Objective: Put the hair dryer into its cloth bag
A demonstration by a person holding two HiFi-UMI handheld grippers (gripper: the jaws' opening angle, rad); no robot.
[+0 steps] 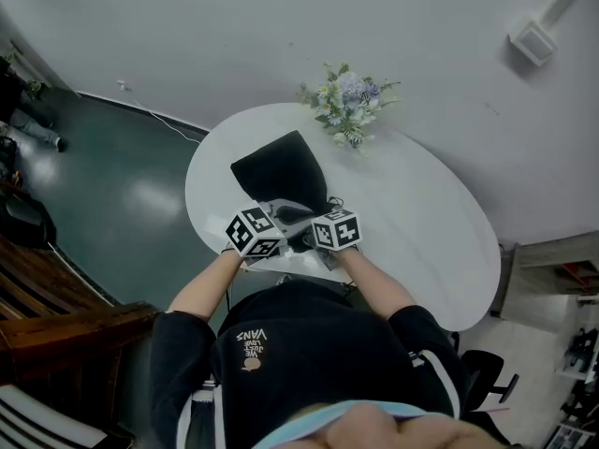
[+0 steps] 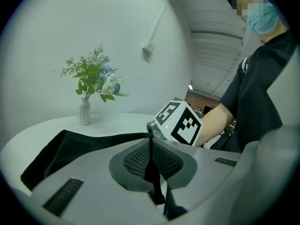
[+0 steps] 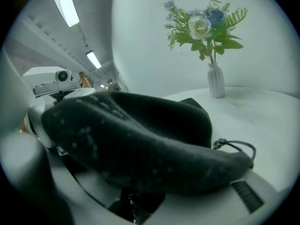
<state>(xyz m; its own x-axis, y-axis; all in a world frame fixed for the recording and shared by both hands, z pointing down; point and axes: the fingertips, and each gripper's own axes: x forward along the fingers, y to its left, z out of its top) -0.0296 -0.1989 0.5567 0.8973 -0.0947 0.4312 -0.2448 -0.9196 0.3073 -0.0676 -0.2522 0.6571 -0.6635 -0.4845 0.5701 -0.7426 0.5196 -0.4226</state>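
Note:
The black cloth bag lies flat on the white oval table, with its mouth towards me. My left gripper is shut on a thin edge of the bag at the mouth and lifts it slightly. My right gripper holds a dark, matte, elongated body across its wide-set jaws, apparently the hair dryer. A cord loop hangs at the dryer's tapered end. The dryer sits just in front of the bag. In the head view both grippers are close together at the bag's near end.
A small white vase of flowers stands at the table's far edge, beyond the bag. The table's near edge is just in front of my body. A dark green floor lies to the left, and a white wall rises behind the table.

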